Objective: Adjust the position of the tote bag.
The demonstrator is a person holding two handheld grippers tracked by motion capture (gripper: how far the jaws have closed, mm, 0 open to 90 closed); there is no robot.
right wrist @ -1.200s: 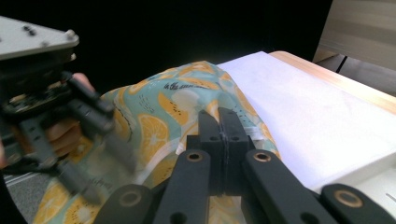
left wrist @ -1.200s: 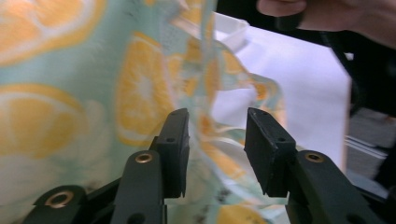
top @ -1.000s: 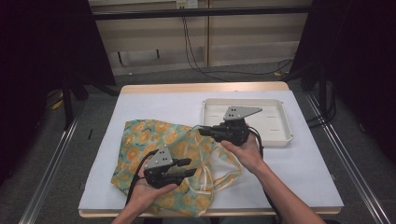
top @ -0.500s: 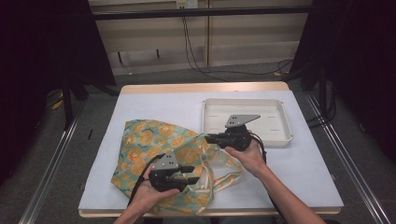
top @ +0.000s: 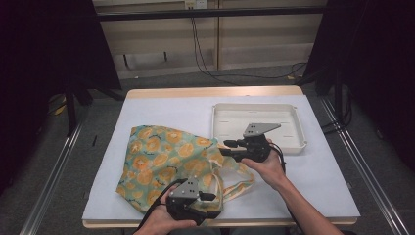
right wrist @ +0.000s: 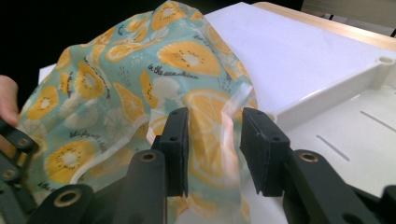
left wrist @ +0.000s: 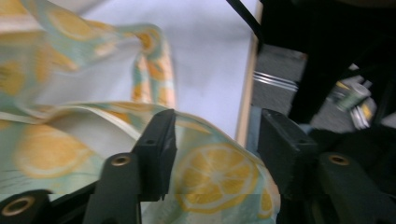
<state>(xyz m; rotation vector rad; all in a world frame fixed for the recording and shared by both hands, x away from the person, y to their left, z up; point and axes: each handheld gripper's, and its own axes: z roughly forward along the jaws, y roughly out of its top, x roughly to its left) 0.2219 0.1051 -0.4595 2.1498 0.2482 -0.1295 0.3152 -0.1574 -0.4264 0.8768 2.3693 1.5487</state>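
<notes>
Two grippers: one in each hand, both low over the near half of the table [top: 161,105].
One bag: a teal cloth bag [top: 164,159] printed with orange slices, lying rumpled on the white tabletop, its handles trailing toward the near edge.
One tray: a white tray [top: 288,110], bare inside.
Left gripper [top: 208,205]: nearest the person, at the near table edge, jaws pointing to the person's right. They have just been opening and now stand apart.
Bag at the left gripper: in the left gripper view a lemon-printed fold [left wrist: 215,175] lies between the jaws, close against one pad, with clear space before the other. No pinch shows.
Right gripper [top: 230,148]: farther out, jaws pointing to the person's left at the bag's edge. They too have just been opening and stand parted.
Bag at the right gripper: in the right gripper view a blurred flap of cloth [right wrist: 212,135] hangs in the gap between the pads, loose, with neither pad pressing on it. The rest of the bag spreads out ahead of the jaws.
Tray from the right gripper: just behind and beside it, on the far right of the table, apart from the bag.
</notes>
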